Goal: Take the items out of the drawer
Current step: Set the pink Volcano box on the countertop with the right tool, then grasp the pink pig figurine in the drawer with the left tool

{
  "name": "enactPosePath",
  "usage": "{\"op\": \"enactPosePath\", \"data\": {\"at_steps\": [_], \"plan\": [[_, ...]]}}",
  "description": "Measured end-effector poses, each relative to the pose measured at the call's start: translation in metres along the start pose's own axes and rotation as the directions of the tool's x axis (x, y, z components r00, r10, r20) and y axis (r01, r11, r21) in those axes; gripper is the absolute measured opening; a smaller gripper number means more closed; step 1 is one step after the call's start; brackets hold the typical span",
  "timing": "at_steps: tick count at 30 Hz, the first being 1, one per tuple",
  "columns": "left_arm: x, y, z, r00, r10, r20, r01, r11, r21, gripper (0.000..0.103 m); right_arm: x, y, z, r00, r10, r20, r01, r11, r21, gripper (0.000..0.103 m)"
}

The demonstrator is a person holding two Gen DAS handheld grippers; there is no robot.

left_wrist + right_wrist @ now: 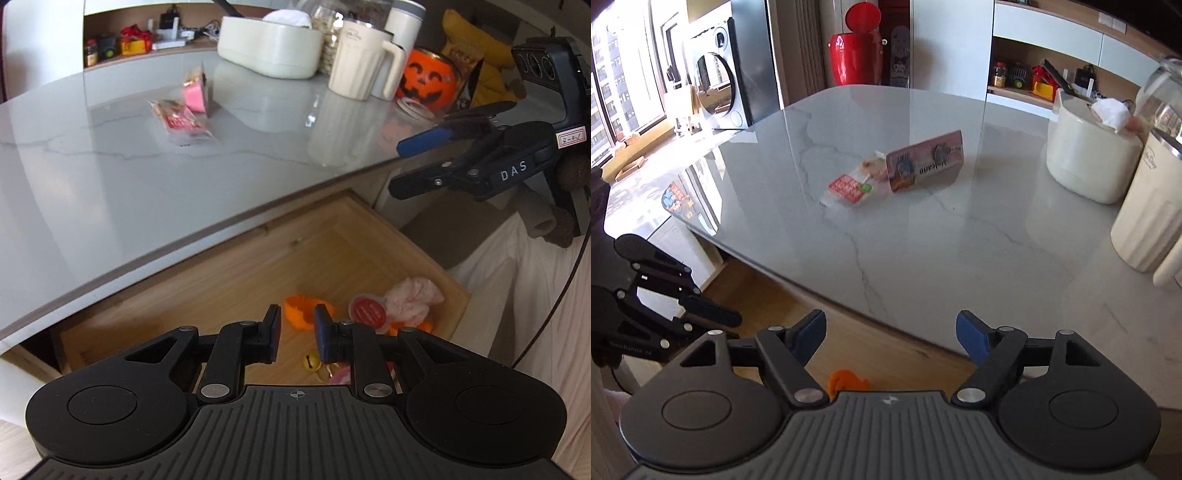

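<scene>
The wooden drawer (229, 273) stands pulled out under the marble counter (92, 177). In it lie an orange plastic piece (301, 310), a red-lidded cup (367, 310), a pink crumpled wrapper (412, 297) and a small gold bell (311, 361). My left gripper (297, 334) hovers above the drawer, open, with nothing between its fingers. My right gripper (891, 334) is open wide over the counter's edge, empty; it also shows at the right of the left wrist view (424, 162). On the counter lie a snack packet (849, 188) and a pink card (925, 160).
A cream pot (269, 46), a cream mug (364, 59), an orange pumpkin bucket (428, 79) and a yellow bag (469, 48) crowd the counter's far side. A red bin (855, 55) stands beyond the counter. A shelf (140, 44) holds small toys.
</scene>
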State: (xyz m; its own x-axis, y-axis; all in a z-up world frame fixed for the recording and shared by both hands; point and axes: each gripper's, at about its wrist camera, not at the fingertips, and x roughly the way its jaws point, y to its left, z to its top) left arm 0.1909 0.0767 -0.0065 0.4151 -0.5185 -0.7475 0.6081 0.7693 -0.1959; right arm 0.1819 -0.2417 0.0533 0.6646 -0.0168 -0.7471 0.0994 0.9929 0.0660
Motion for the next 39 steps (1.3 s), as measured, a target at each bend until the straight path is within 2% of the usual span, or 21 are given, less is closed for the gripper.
{"op": "enactPosePath", "data": {"at_steps": [5,8,11,13,15,18,19,20,22,24,26,28,31,33,34,35,36,37,39], "plan": [[0.019,0.009,-0.007,0.996,0.008,-0.094,-0.012,0.999,-0.046,0.021,0.007,-0.023,-0.051,0.995,-0.075,-0.067,0.079,0.995,0.068,0.085],[0.025,0.015,-0.012,0.989,0.004,-0.146,-0.015,0.997,-0.073,0.021,0.010,-0.026,-0.057,0.989,-0.132,-0.066,0.136,0.989,0.064,0.085],[0.032,0.014,-0.012,0.979,-0.007,-0.203,-0.006,0.998,-0.064,0.021,0.006,-0.028,-0.061,0.991,-0.120,-0.056,0.125,0.989,0.077,0.097],[0.040,0.012,-0.011,0.966,-0.029,-0.259,0.014,0.998,-0.058,0.021,0.006,-0.028,-0.063,0.990,-0.125,-0.059,0.129,0.989,0.071,0.098],[0.048,0.015,-0.014,0.939,-0.054,-0.341,0.021,0.995,-0.099,0.021,0.008,-0.027,-0.065,0.989,-0.130,-0.070,0.134,0.989,0.058,0.098],[0.062,0.021,-0.018,0.879,-0.044,-0.475,-0.051,0.981,-0.186,0.021,0.013,-0.023,-0.067,0.986,-0.139,-0.093,0.144,0.989,0.044,0.098],[0.065,0.026,-0.020,0.860,-0.056,-0.507,-0.074,0.970,-0.233,0.021,0.014,-0.022,-0.067,0.986,-0.139,-0.095,0.143,0.989,0.038,0.098],[0.067,0.034,-0.021,0.842,-0.085,-0.533,-0.098,0.947,-0.306,0.021,0.014,-0.021,-0.067,0.986,-0.136,-0.095,0.140,0.990,0.034,0.098],[0.071,0.046,-0.023,0.822,-0.136,-0.554,-0.133,0.899,-0.417,0.021,0.013,-0.019,-0.066,0.988,-0.124,-0.090,0.127,0.991,0.030,0.098],[0.078,0.050,-0.025,0.805,-0.167,-0.569,-0.148,0.873,-0.465,0.021,0.012,-0.017,-0.066,0.990,-0.115,-0.083,0.117,0.993,0.027,0.099],[0.090,0.047,-0.026,0.775,-0.170,-0.608,-0.163,0.877,-0.452,0.021,0.011,-0.016,-0.065,0.991,-0.109,-0.079,0.112,0.993,0.025,0.101],[0.102,0.042,-0.028,0.745,-0.136,-0.654,-0.197,0.891,-0.409,0.022,0.011,-0.016,-0.064,0.992,-0.103,-0.078,0.105,0.994,0.026,0.101],[0.109,0.040,-0.025,0.734,-0.142,-0.664,-0.200,0.890,-0.411,0.022,0.009,-0.017,-0.064,0.993,-0.094,-0.075,0.097,0.995,0.030,0.102],[0.111,0.037,-0.021,0.736,-0.145,-0.661,-0.189,0.894,-0.407,0.033,0.009,-0.017,-0.065,0.994,-0.088,-0.071,0.090,0.995,0.030,0.103],[0.111,0.036,-0.020,0.750,-0.165,-0.640,-0.165,0.891,-0.423,0.038,0.009,-0.016,-0.065,0.994,-0.087,-0.072,0.089,0.996,0.030,0.103],[0.113,0.035,-0.019,0.759,-0.190,-0.622,-0.146,0.882,-0.448,0.038,0.009,-0.016,-0.065,0.994,-0.086,-0.073,0.088,0.996,0.030,0.103],[0.117,0.034,-0.020,0.761,-0.219,-0.611,-0.132,0.869,-0.476,0.038,0.009,-0.016,-0.065,0.994,-0.085,-0.074,0.088,0.996,0.031,0.103],[0.120,0.032,-0.020,0.761,-0.226,-0.609,-0.124,0.870,-0.478,0.041,0.008,-0.015,-0.064,0.994,-0.084,-0.074,0.086,0.996,0.031,0.103],[0.125,0.026,-0.020,0.749,-0.186,-0.636,-0.130,0.900,-0.416,0.048,0.008,-0.015,-0.064,0.994,-0.082,-0.073,0.084,0.996,0.029,0.103]]}}
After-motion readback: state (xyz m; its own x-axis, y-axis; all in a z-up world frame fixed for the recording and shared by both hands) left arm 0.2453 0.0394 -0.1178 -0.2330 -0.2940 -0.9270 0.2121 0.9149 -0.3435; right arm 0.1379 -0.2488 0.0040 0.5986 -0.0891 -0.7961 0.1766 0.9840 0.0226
